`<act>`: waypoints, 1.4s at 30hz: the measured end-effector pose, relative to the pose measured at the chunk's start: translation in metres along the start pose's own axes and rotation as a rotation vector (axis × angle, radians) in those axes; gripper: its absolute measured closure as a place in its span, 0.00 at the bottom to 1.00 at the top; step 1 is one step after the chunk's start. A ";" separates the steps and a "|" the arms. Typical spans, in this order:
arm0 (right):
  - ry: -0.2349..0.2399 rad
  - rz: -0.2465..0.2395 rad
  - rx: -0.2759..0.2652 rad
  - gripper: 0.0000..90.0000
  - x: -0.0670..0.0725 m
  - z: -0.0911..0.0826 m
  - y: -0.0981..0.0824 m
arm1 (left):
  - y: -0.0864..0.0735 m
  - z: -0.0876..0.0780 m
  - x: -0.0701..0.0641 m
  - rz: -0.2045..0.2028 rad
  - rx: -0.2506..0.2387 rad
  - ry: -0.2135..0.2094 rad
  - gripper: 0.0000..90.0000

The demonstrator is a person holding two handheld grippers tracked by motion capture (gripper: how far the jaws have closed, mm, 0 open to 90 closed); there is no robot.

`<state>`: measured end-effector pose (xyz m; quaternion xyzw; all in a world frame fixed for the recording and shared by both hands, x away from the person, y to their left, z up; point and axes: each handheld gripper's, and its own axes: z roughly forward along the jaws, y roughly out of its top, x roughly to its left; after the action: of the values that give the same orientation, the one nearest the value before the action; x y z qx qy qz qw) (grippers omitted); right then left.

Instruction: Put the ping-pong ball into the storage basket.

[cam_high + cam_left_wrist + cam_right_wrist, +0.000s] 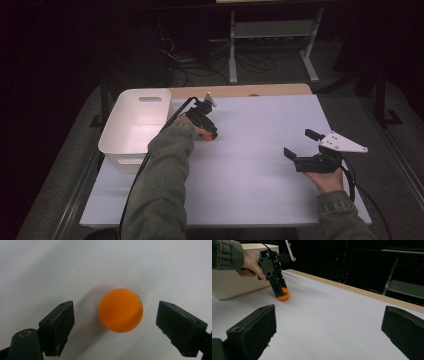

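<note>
Orange ball [120,310] between left gripper's [115,325] two pads, clear gap on each side, nothing gripped. Resting on white table sheet [260,165], just beside white bin [131,131]. Right gripper [299,146] well apart, jaws spread wide, empty.

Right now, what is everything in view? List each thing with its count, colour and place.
round orange plastic ball: one, orange, on the white table surface, between the open jaws of the left gripper, untouched
rectangular white plastic bin: one, white, table's left edge
white table surface: one, white with a wooden far edge
metal rack: one, grey, floor behind table
left hand-held gripper: one, black, over the ball
right hand-held gripper: one, black, open, table's right side
</note>
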<state>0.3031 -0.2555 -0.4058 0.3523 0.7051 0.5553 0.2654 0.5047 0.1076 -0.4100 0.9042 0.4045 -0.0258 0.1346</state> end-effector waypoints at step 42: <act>-0.005 0.001 0.013 0.00 -0.001 0.000 0.000 | -0.001 0.001 -0.006 0.082 -0.002 -0.006 0.56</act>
<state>0.3038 -0.2560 -0.4061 0.3558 0.7077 0.5501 0.2645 0.5005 0.1035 -0.4106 0.9199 0.3666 -0.0226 0.1374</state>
